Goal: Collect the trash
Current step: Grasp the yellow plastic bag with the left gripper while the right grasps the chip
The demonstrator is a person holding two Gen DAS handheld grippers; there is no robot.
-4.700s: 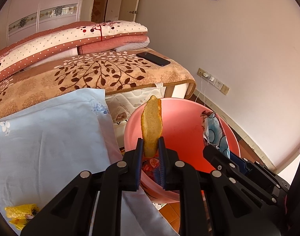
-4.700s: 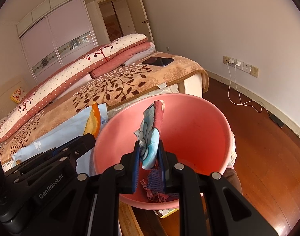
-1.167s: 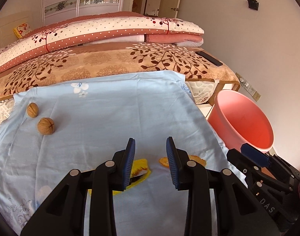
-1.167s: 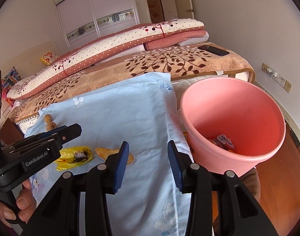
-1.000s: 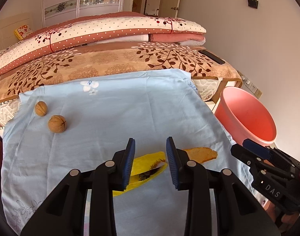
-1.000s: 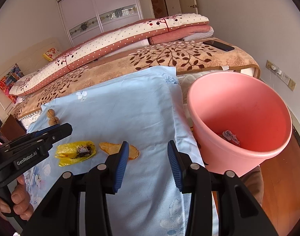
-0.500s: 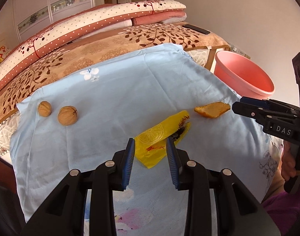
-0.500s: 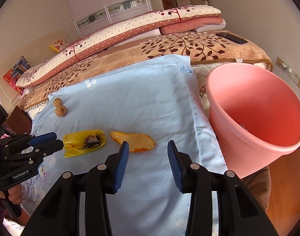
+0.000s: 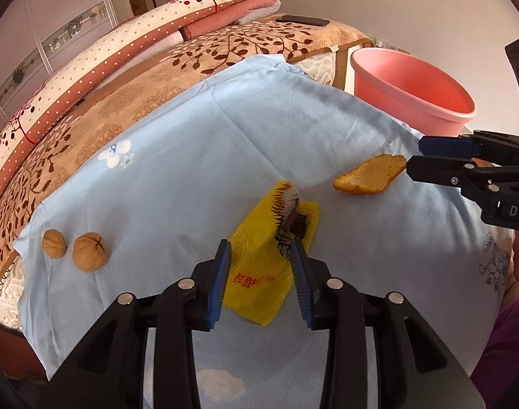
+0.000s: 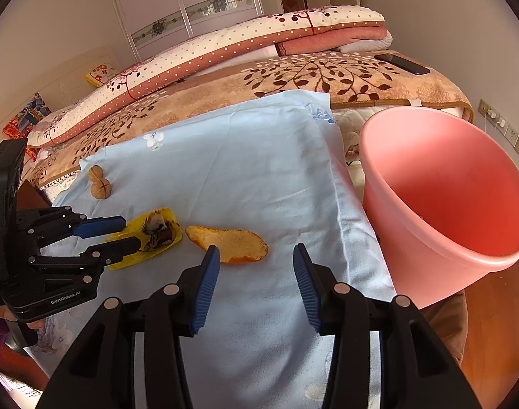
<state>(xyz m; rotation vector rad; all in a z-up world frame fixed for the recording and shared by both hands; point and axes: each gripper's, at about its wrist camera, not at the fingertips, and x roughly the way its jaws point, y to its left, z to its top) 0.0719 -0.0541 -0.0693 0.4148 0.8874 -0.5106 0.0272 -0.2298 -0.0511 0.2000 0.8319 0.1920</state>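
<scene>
Left gripper lowered over yellow wrapper, fingers just spread wider, right gripper fingers apart, empty

Pale blue sheet with white flowers; yellow wrapper printed red and black; orange peel; tan walnuts; pink bucket; leaf-patterned beige blanket

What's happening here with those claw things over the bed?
A person is clearing trash off a blue cloth on the bed, with a claw in each hand. The left claw, jaws just widened, straddles a yellow wrapper without gripping it. The right claw hangs open near an orange peel. Both pieces lie on the cloth, with two walnuts. A pink bucket waits alongside.
</scene>
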